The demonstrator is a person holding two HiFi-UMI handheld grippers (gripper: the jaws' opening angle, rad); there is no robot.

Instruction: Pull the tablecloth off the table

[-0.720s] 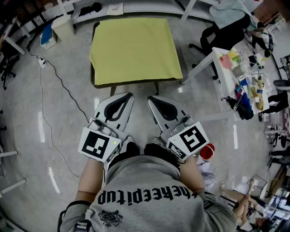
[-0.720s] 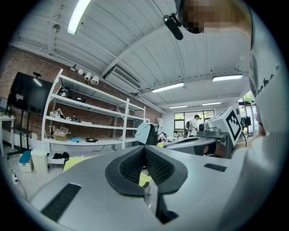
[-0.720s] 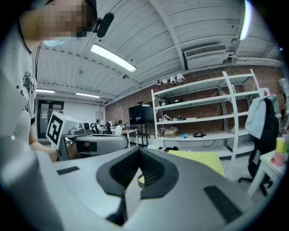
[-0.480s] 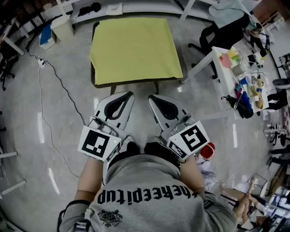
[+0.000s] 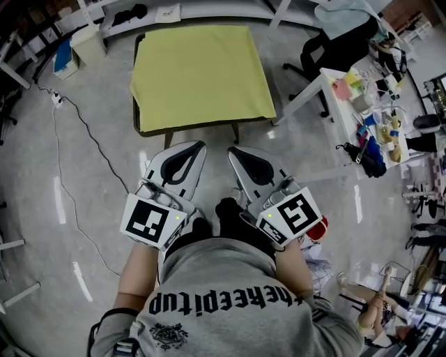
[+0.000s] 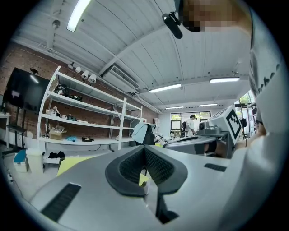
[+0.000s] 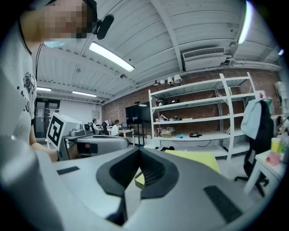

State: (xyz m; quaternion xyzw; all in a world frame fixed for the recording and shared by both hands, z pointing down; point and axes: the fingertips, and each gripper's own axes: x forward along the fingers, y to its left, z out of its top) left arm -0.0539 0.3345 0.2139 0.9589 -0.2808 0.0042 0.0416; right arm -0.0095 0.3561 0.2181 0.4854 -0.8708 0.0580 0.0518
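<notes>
A yellow tablecloth (image 5: 198, 73) covers a small dark table (image 5: 139, 129) standing on the floor ahead of me. It lies flat, with its near edge hanging a little over the table's front. My left gripper (image 5: 187, 148) and right gripper (image 5: 240, 152) are held side by side at waist height, short of the table's near edge. Both are shut with nothing between the jaws. In the left gripper view the tablecloth (image 6: 72, 162) shows low at left behind the shut left gripper (image 6: 145, 153). In the right gripper view the tablecloth (image 7: 194, 158) lies beyond the shut right gripper (image 7: 139, 155).
A white desk (image 5: 348, 104) crowded with small items stands at right, with an office chair (image 5: 341, 31) beyond it. White shelving (image 5: 181, 10) runs behind the table. A cable (image 5: 70, 160) trails over the grey floor at left. A white bin (image 5: 89, 43) stands at the far left.
The view has shifted slightly, so the table sits a little further left and up in frame. Both grippers keep the same pose and stay shut.
</notes>
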